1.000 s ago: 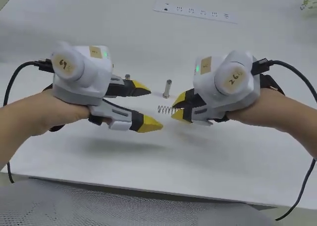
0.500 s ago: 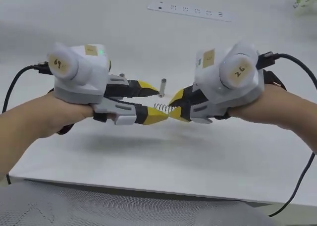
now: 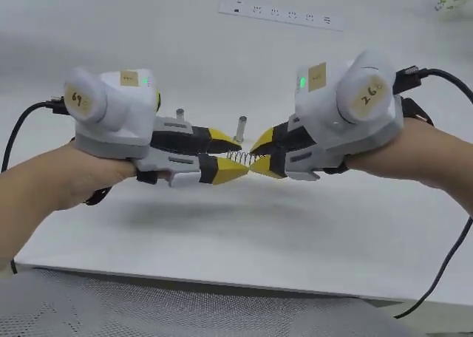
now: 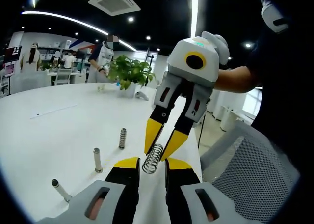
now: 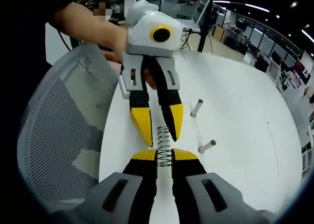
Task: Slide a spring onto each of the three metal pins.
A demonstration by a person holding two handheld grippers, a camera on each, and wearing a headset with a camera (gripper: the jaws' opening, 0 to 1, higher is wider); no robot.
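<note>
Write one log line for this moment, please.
right gripper: shut on spring | left gripper: jaws around other end, grip unclear | sprung pin: one | bare pins: two

Open-plan office, ceiling lights [image 4: 192,8], potted plant [image 4: 128,72]

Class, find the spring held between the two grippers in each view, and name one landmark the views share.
Head view: spring at centre, bridging the left gripper and right gripper.
Left gripper view: lower centre, tilted, just above that view's own jaws.
Right gripper view: centre, running up from that view's own jaws.
Shared landmark: bare metal pins standing on the white table.
</note>
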